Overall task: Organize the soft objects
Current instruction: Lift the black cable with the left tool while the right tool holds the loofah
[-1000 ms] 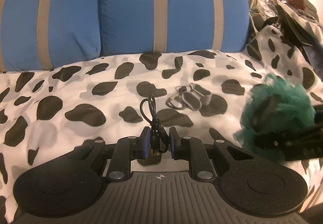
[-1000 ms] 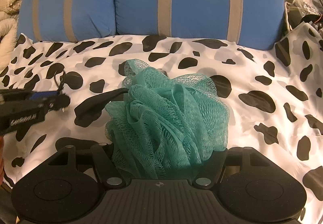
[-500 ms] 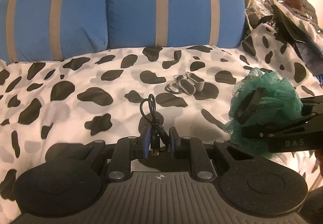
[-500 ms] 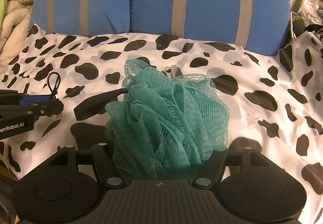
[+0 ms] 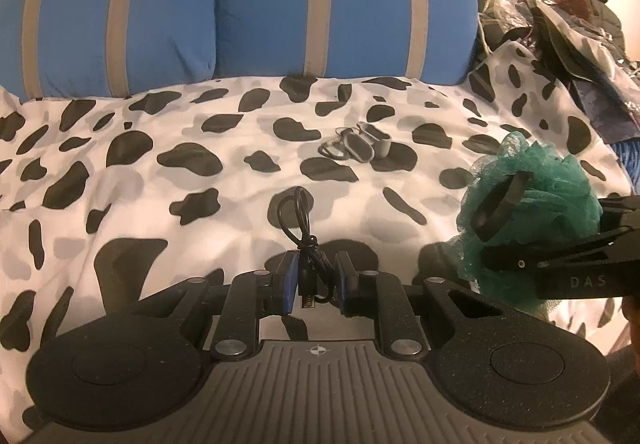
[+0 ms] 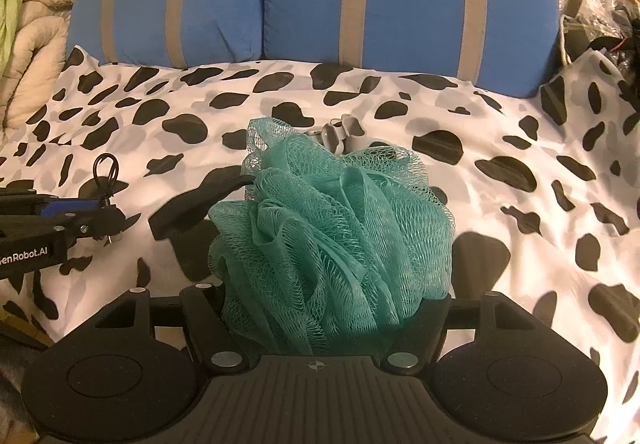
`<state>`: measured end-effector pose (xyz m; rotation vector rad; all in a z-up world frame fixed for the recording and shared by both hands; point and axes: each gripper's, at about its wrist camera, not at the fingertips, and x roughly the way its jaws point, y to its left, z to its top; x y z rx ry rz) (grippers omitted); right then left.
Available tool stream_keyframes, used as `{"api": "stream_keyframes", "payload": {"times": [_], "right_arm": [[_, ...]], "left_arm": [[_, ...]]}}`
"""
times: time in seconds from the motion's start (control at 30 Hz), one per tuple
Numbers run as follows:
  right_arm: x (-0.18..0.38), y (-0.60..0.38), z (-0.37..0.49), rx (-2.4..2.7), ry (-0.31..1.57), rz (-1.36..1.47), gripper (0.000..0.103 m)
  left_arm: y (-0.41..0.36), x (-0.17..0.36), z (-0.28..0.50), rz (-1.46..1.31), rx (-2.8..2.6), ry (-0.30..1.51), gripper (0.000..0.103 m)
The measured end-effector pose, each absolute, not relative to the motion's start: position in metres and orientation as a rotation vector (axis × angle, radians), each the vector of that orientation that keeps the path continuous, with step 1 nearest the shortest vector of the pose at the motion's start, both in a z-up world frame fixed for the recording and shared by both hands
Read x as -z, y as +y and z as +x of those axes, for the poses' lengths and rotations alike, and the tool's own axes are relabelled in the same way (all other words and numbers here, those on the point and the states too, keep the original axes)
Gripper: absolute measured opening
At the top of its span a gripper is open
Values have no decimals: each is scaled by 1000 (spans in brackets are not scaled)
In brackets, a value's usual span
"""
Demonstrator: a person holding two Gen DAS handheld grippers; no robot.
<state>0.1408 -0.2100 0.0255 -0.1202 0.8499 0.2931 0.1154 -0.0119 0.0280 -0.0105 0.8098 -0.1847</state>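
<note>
Right now my right gripper [image 6: 320,308] is clamped on the green bath sponge [image 6: 332,240], my left gripper [image 5: 317,276] pinches the black cable [image 5: 305,232]; the grey case [image 5: 360,146] lies ahead on the spotted blanket [image 5: 160,204], between both, slightly nearer my right.

My left fingers [image 5: 293,278] pinch a short black cable [image 5: 305,244] between their blue pads, its loop standing up ahead of them over the cow-print bedspread [image 5: 160,180]. Further ahead and slightly right, a small grey case [image 5: 358,146] lies on the spread. Off to the right of my fingers, my right gripper [image 5: 552,264] clasps a teal mesh loofah [image 5: 532,204]. Far ahead, two blue pillows [image 5: 240,8] with grey stripes stand side by side.
</note>
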Motion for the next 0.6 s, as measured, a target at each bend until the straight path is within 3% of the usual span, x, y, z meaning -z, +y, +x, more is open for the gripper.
{"api": "stream_keyframes", "payload": {"times": [0.6], "right_arm": [[-30, -216, 88, -286, 872, -94, 70]], "left_arm": [[-17, -30, 72, -20, 208, 839, 20]]}}
